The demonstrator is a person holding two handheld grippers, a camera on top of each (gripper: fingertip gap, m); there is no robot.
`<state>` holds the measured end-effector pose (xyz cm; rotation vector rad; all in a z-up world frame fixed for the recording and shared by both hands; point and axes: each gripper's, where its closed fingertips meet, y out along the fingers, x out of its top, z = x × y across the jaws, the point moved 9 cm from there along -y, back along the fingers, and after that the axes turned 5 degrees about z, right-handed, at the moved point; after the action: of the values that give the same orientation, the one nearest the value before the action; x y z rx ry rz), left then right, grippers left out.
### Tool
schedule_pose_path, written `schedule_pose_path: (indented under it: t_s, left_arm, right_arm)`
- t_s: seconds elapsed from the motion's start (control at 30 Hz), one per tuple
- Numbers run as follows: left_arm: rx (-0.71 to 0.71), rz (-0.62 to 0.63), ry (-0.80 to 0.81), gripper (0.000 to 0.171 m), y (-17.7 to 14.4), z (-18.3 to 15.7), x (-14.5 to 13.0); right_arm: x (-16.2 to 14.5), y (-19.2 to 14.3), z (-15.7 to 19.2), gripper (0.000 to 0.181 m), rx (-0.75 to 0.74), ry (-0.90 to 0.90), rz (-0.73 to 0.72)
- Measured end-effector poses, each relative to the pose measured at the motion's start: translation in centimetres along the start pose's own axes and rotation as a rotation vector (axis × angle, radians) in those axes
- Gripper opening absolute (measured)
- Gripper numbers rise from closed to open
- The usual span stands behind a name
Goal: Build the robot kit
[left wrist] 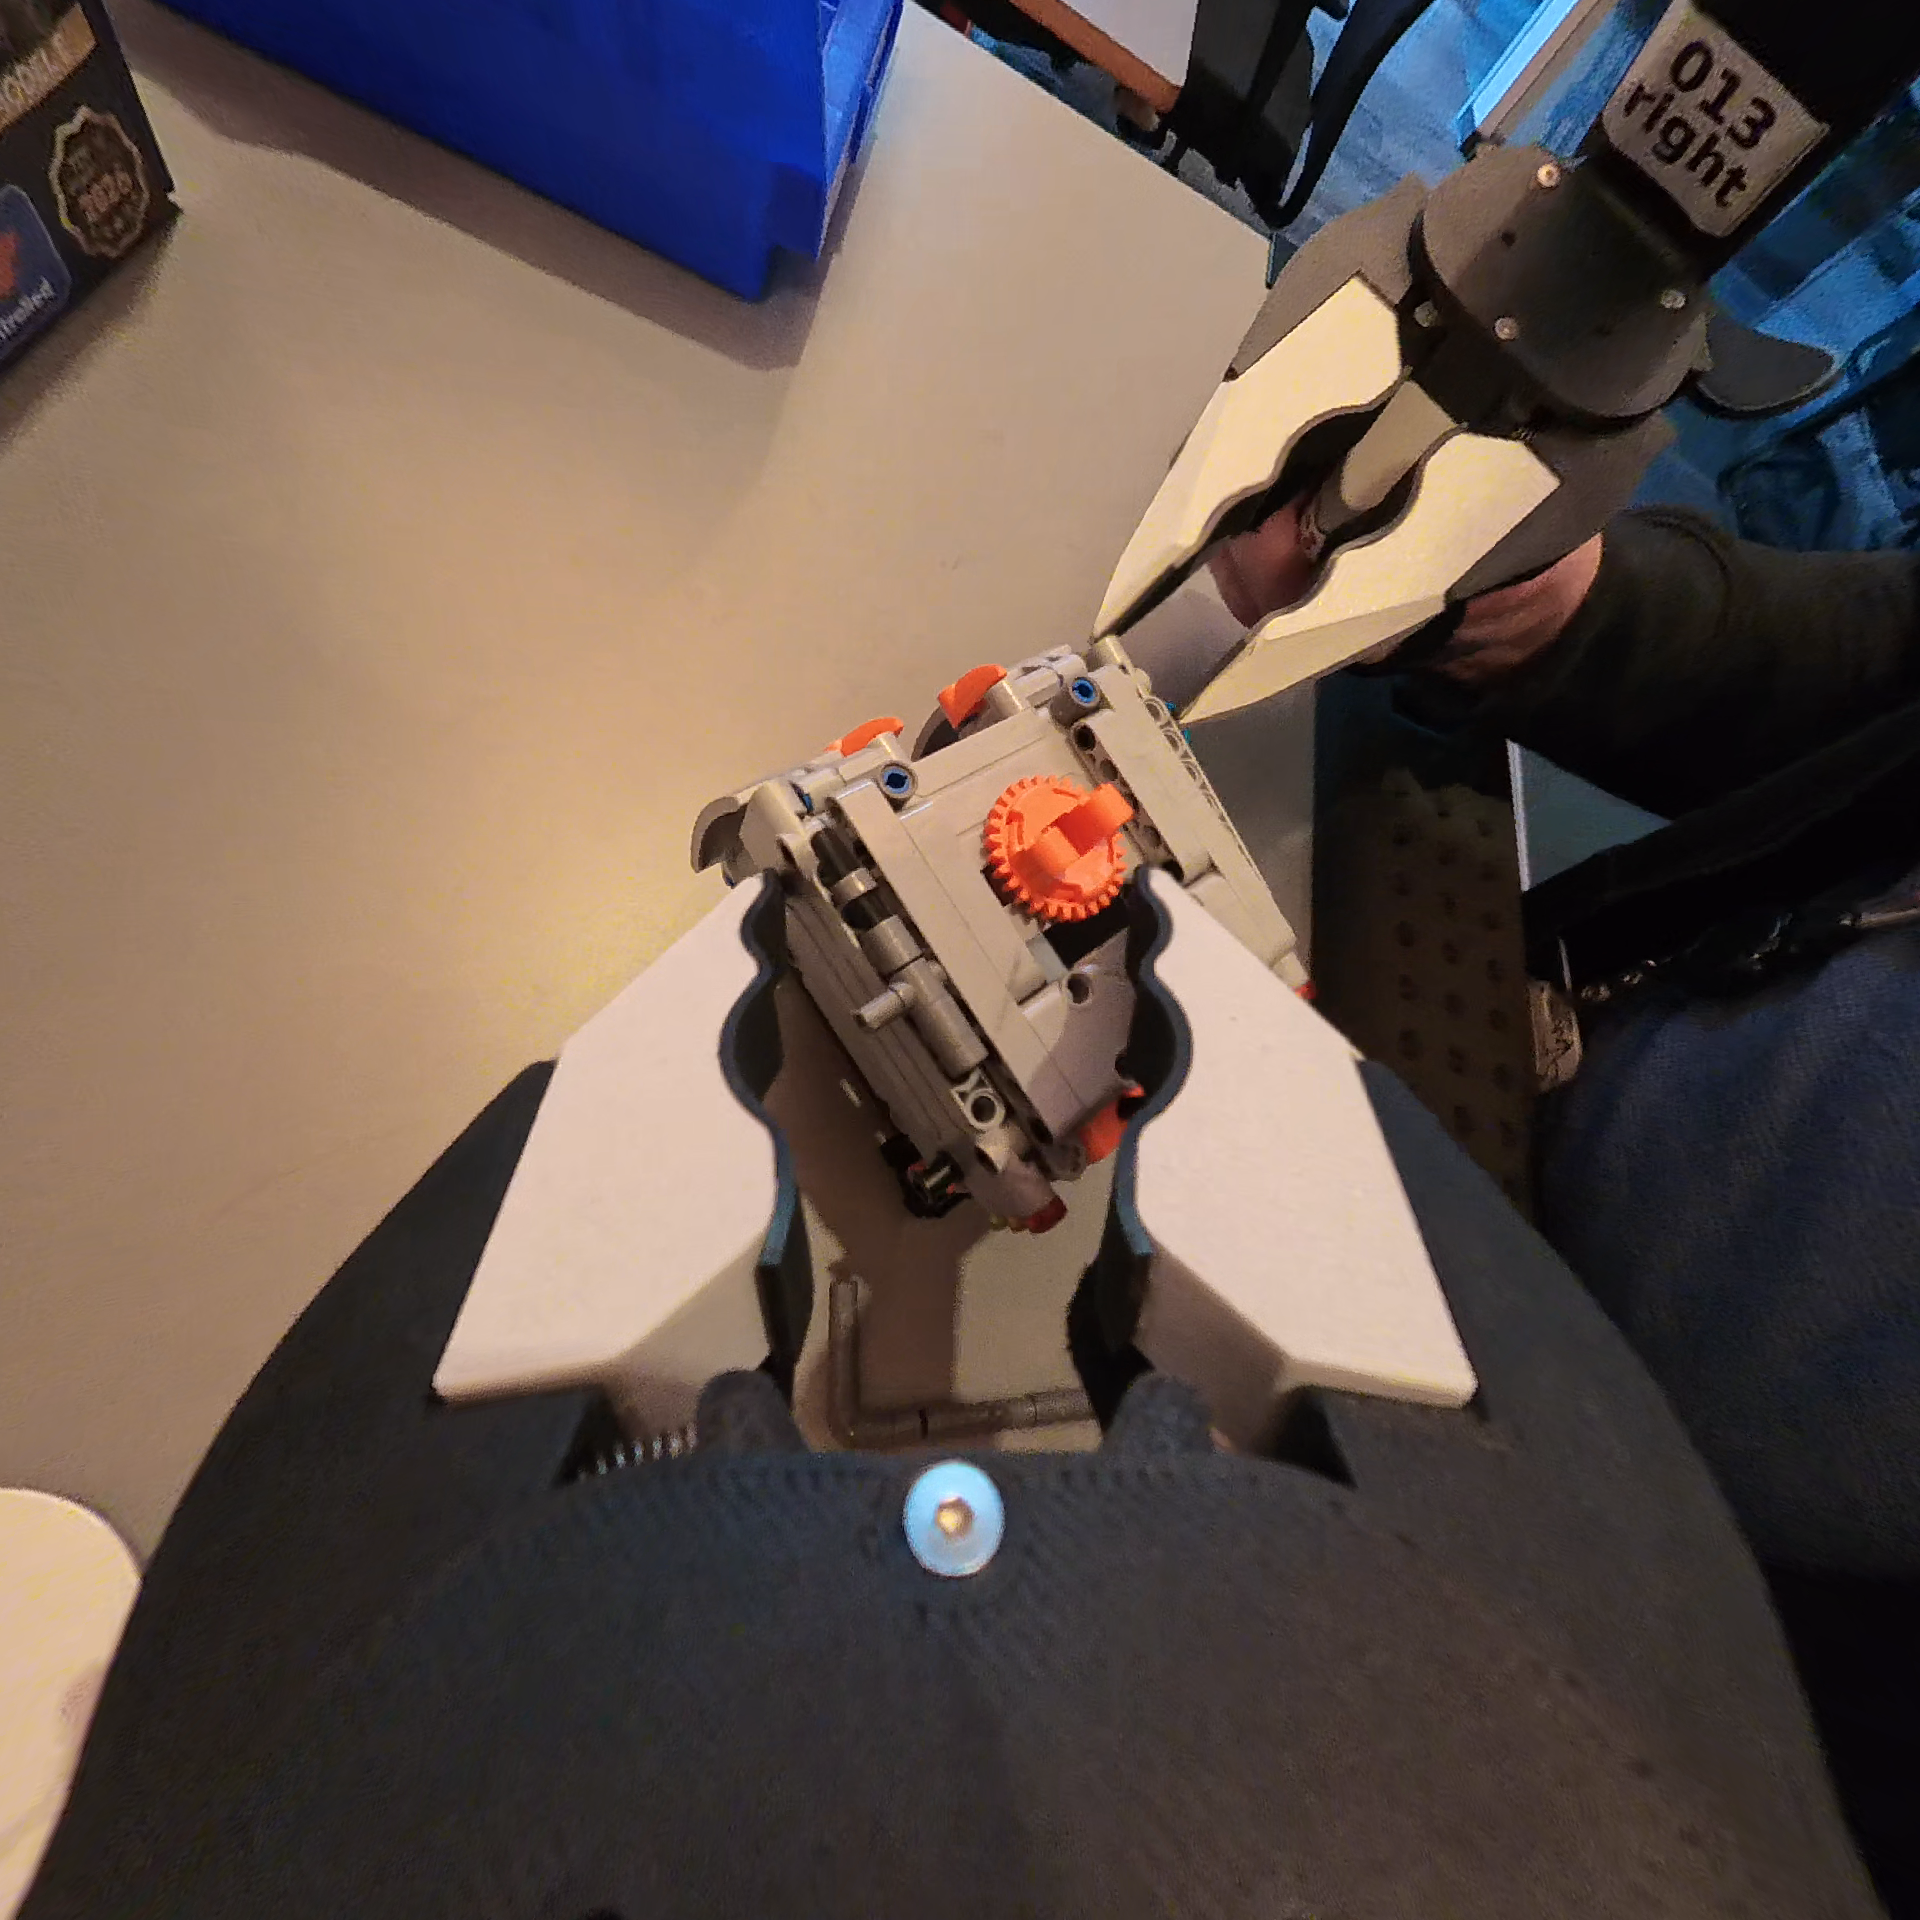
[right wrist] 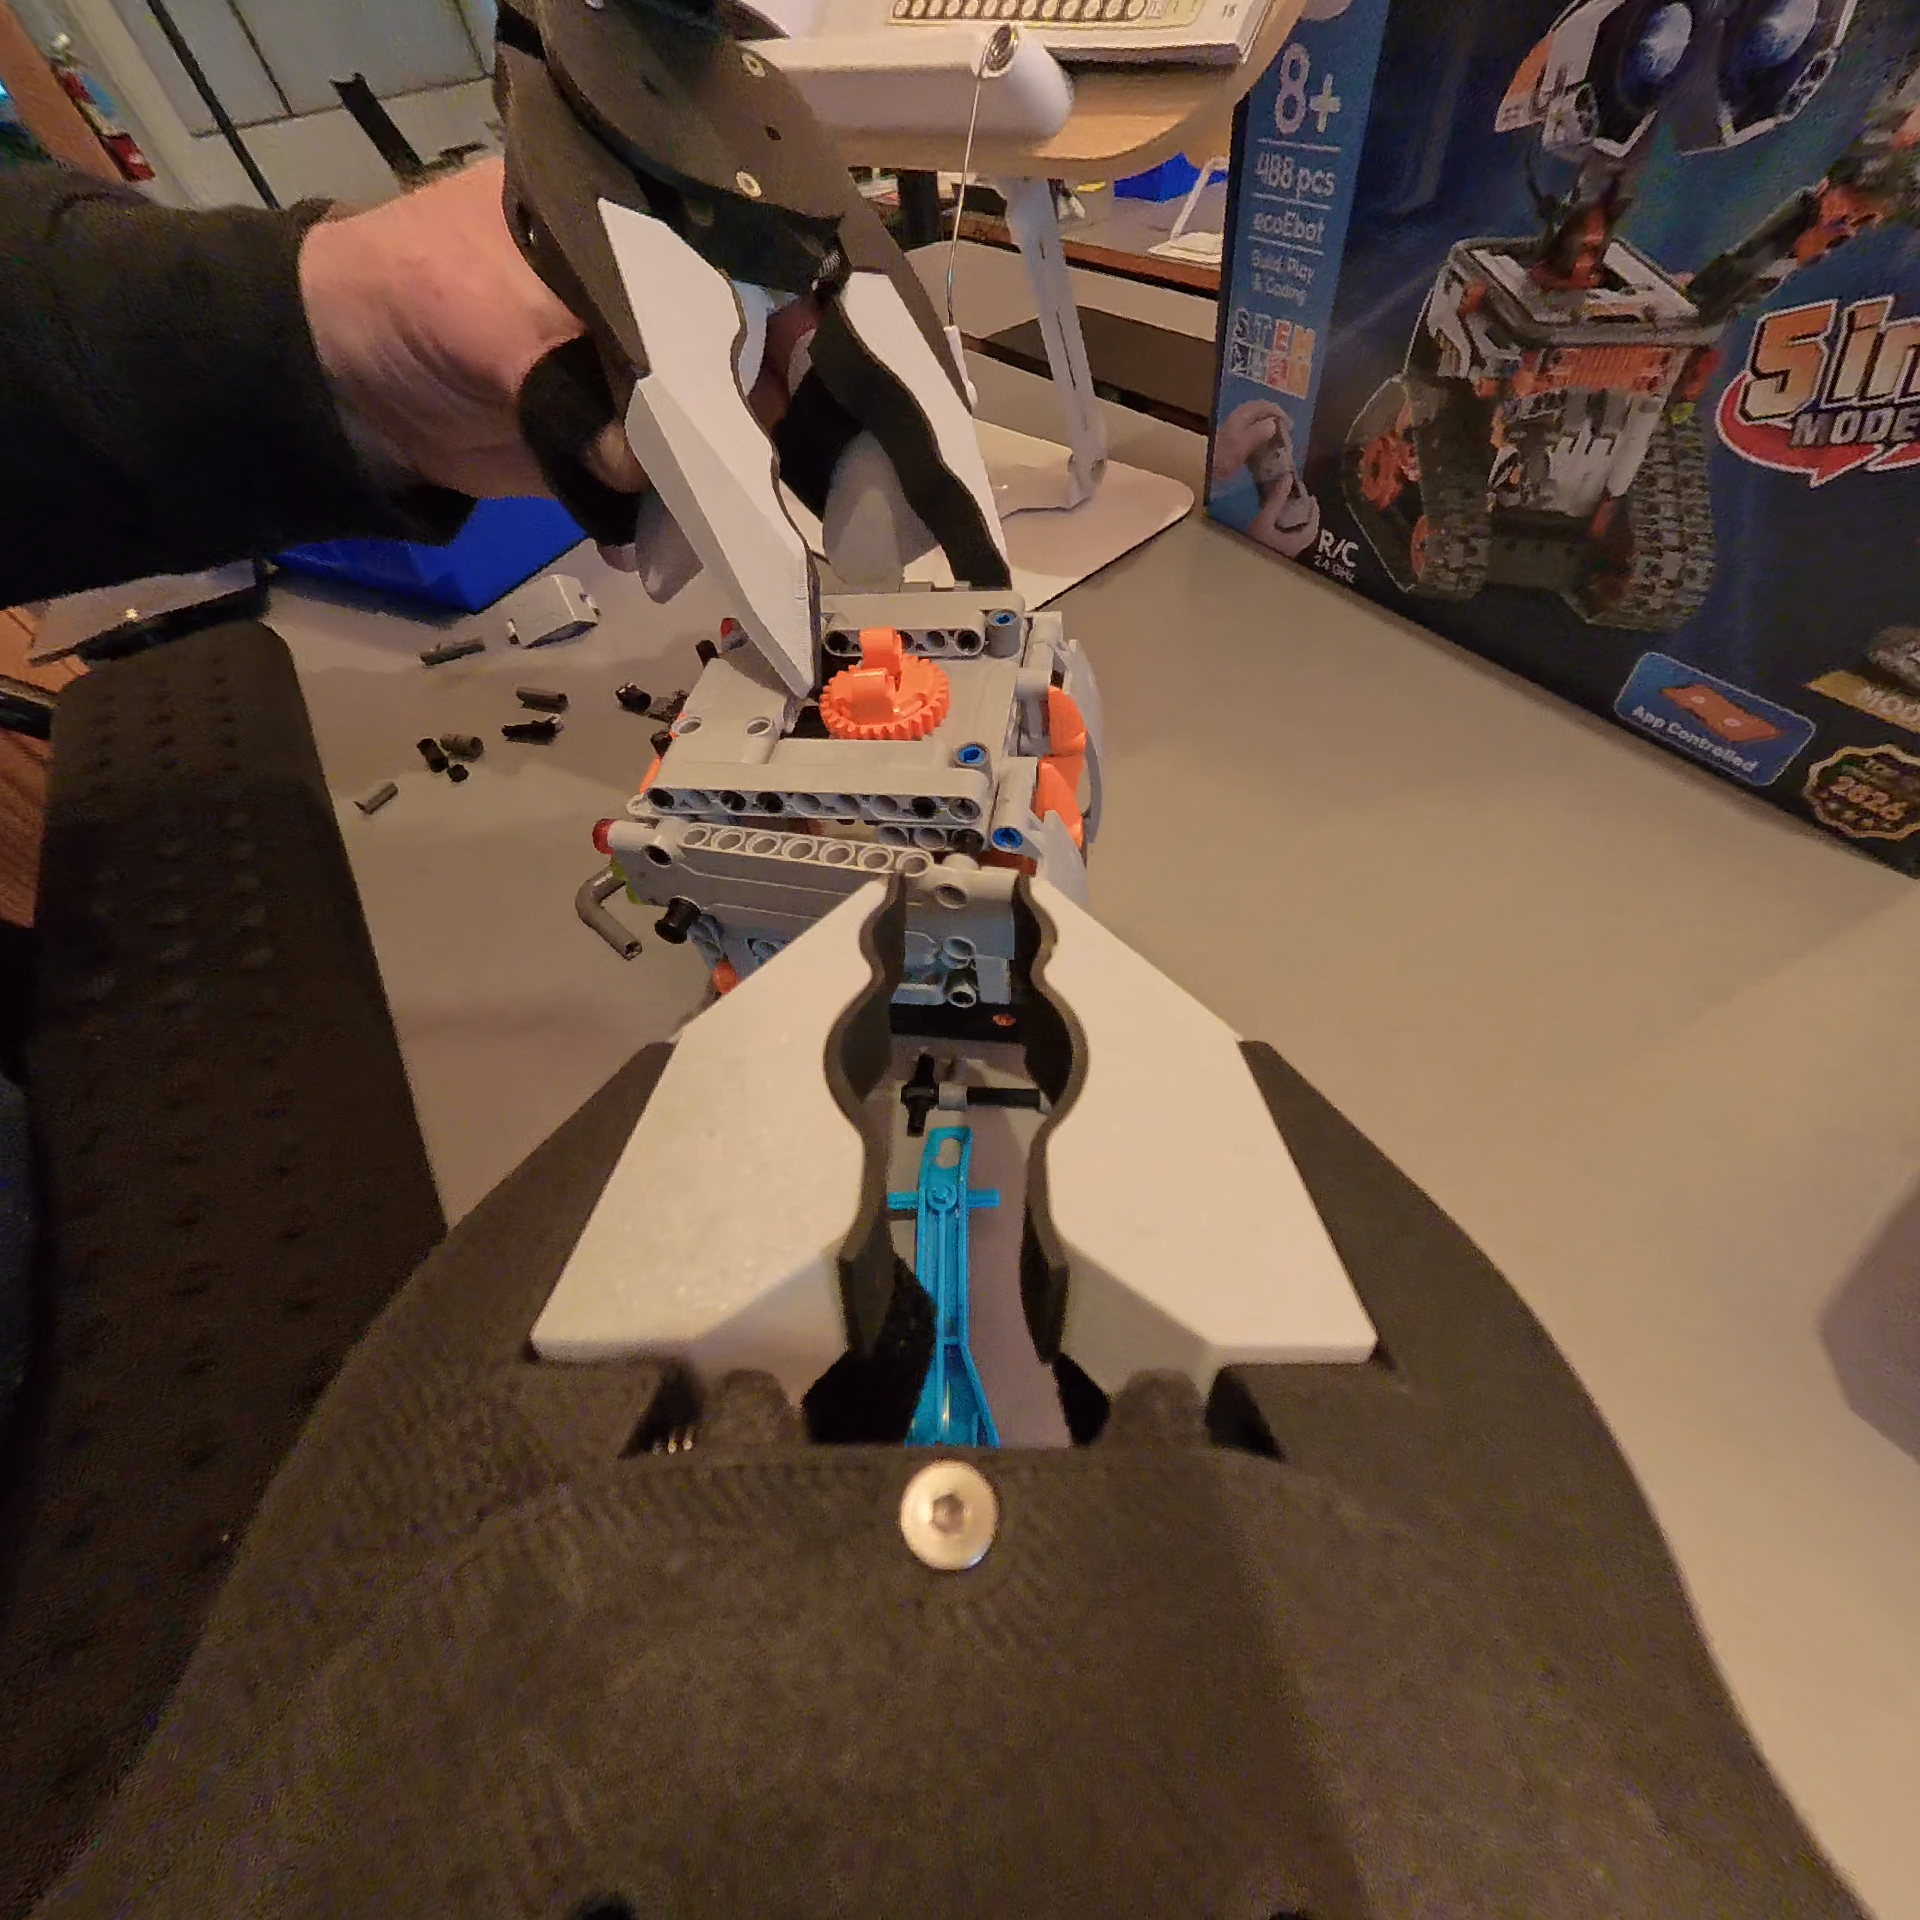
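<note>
A grey brick-built model (left wrist: pixel 935 935) with an orange gear (left wrist: pixel 1055 847) on top is clamped between the fingers of my left gripper (left wrist: pixel 956 883), above the table (left wrist: pixel 416 623). In the right wrist view the left gripper (right wrist: pixel 899 623) comes down onto the model (right wrist: pixel 831 790) from above. My right gripper (right wrist: pixel 954 899) has its tips narrowly apart at the model's near lower edge. In the left wrist view it (left wrist: pixel 1143 670) straddles the model's far corner. Whether it grips is unclear. A thin blue tool (right wrist: pixel 945 1257) lies lengthwise between its fingers, with a black pin (right wrist: pixel 935 1091) ahead.
A blue bin (left wrist: pixel 623 125) and a printed toy box (right wrist: pixel 1558 364) stand at the back. Loose black pins (right wrist: pixel 488 727) and a small grey block (right wrist: pixel 551 613) lie on the table. A white stand (right wrist: pixel 1049 343) is behind the model. A black perforated surface (right wrist: pixel 187 935) borders the table. The tips of one gripper are about 7 cm away from the tips of the other.
</note>
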<state>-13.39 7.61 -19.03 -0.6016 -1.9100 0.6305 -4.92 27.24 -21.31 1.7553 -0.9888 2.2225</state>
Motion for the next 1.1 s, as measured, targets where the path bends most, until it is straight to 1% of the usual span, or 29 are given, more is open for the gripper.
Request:
schedule_pose_path:
  t_s: [0.13,0.2,0.33,0.6,0.73,0.87,1.0,1.1]
  left_arm:
    - [0.011,-0.012,-0.006,0.065,0.5,0.1,0.1]
    - [-0.002,-0.02,-0.017,0.063,0.6,0.2,0.1]
    - [0.02,-0.069,-0.03,0.064,1.0,0.1,0.0]
    - [0.047,-0.202,-0.082,0.065,1.3,-0.1,-0.8]
    - [0.043,-0.239,-0.096,0.068,1.5,-0.3,-1.0]
    - [0.041,-0.254,-0.1,0.069,1.5,-0.3,-1.2]
    - [0.04,-0.256,-0.111,0.069,1.5,-0.1,-1.2]
    - [0.045,-0.258,-0.108,0.069,1.5,-0.3,-1.2]
  right_arm:
    - [-0.1,-0.1,-0.4,0.011,0.029,-0.033,0.001]
    - [-0.2,-0.1,-0.5,0.011,0.078,-0.019,-0.02]
    - [-0.2,0.2,-0.1,0.007,0.1,-0.061,-0.014]
    - [0.0,0.4,0.5,0.006,0.047,-0.078,0.003]
    - [0.0,0.5,0.7,0.006,0.037,-0.092,0.008]
    - [0.1,0.5,0.7,0.006,0.032,-0.115,0.031]
    - [0.4,0.6,0.6,0.006,0.029,-0.092,0.049]
    - [0.4,0.5,0.5,0.006,0.037,-0.14,0.059]
